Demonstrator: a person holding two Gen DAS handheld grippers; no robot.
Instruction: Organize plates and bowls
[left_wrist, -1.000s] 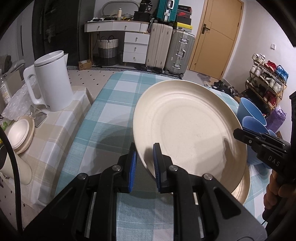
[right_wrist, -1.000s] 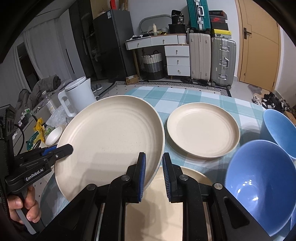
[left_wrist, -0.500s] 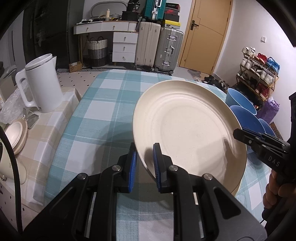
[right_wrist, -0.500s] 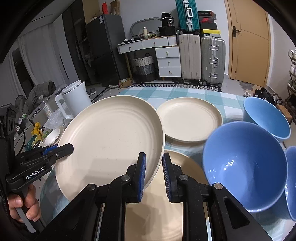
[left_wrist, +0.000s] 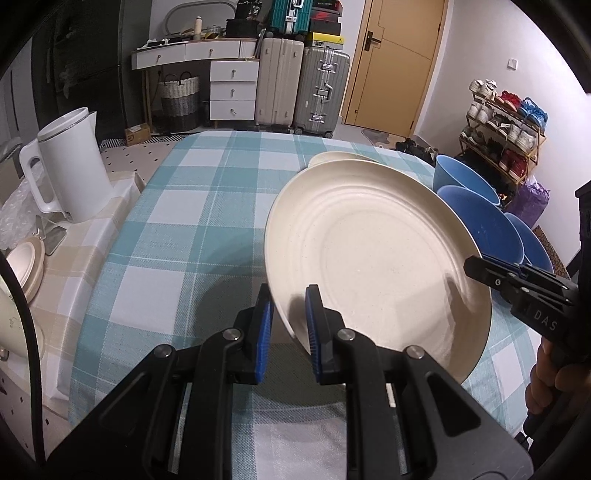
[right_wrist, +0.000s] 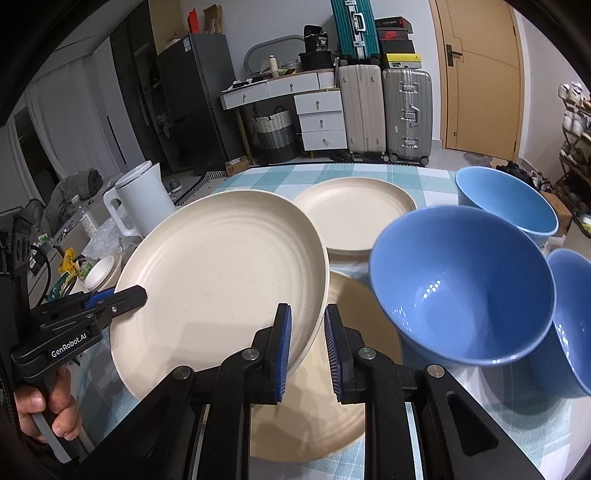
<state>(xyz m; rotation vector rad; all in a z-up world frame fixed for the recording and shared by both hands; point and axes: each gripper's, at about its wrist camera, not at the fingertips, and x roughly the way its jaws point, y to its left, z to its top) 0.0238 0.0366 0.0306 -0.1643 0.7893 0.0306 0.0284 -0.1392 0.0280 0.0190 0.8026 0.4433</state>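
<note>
- Teal-and-white checked cloth covers the surface (left_wrist: 207, 206); suitcases (left_wrist: 303, 88), a white drawer unit (left_wrist: 232, 88) and a wooden door (left_wrist: 391, 62) stand behind it.
- Both grippers hold one large cream plate (left_wrist: 373, 258), tilted above the surface.
- Left gripper (left_wrist: 290, 314): fingers clenched on the plate's near-left rim.
- Right gripper (right_wrist: 307, 334): fingers clenched on the plate's opposite rim.
- Under the held plate lies a second cream plate (right_wrist: 354, 314); a third plate (right_wrist: 354, 214) sits farther back.
- Three blue bowls (right_wrist: 461, 280) cluster at the right.
- White kettle (left_wrist: 70, 170) stands on the side table at left.
</note>
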